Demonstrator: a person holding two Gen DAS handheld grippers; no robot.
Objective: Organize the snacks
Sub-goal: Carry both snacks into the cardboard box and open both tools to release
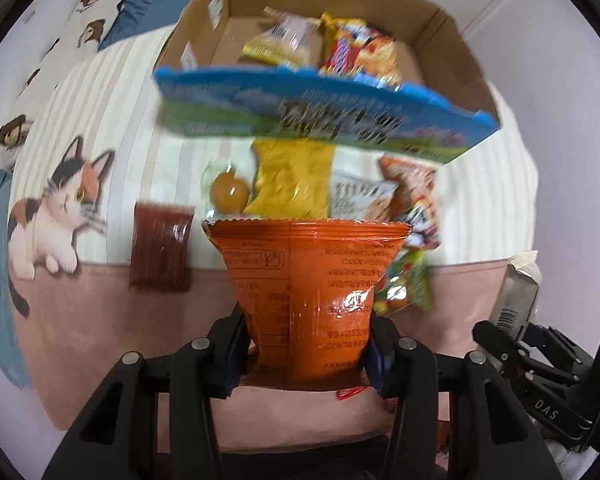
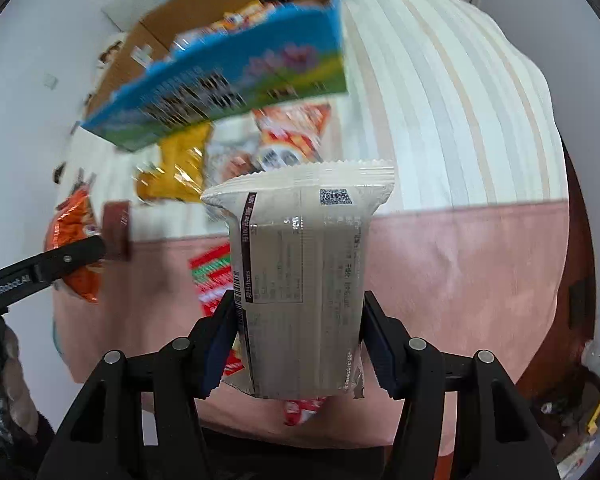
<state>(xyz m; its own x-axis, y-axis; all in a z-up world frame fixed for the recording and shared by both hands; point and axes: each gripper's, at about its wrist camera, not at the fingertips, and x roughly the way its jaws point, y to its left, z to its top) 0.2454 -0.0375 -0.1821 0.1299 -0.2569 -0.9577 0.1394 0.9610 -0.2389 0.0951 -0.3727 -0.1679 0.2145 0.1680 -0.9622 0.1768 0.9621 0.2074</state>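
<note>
Currently: left gripper (image 1: 307, 354) pinching orange snack packet (image 1: 306, 276), right gripper (image 2: 298, 342) pinching pale beige snack packet (image 2: 300, 264), both clear of bedspread (image 1: 112, 100). Step, by judgement: carry to cardboard box (image 1: 456, 36); next, clearing blue near wall, then releasing inside. Loose snacks (image 1: 292, 184) beside box.
</note>
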